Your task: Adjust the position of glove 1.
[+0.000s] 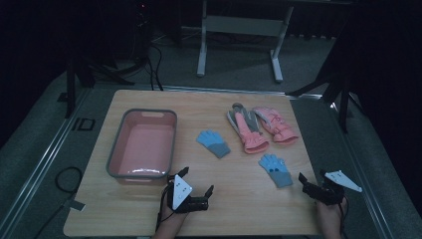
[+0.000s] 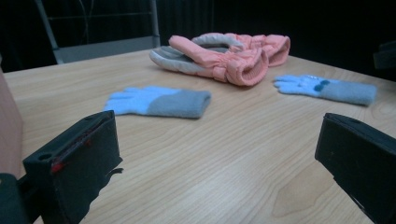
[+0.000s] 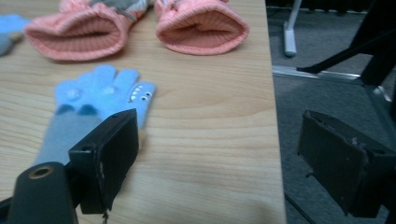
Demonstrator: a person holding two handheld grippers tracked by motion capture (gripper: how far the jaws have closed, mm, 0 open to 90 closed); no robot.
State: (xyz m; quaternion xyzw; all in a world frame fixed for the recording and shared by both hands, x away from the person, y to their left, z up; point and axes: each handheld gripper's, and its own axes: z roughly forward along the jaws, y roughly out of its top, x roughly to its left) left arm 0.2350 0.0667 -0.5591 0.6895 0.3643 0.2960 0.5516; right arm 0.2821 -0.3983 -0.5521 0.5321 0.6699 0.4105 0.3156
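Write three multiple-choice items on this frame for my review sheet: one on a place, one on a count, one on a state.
1. Where is the pink bin on the table, seen from the high view?
A. left side
B. right edge
C. far right corner

2. How many gloves lie on the table?
A. two
B. four
C. six

3. How do the jaws of the left gripper stand?
A. shut on a glove
B. shut on nothing
C. open, nothing between them

Key: 1 A, since the bin sits left of all the gloves. 2 B, since there are two blue knit gloves and two pink padded gloves. 3 C, since the left gripper view shows its jaws wide apart over bare wood.
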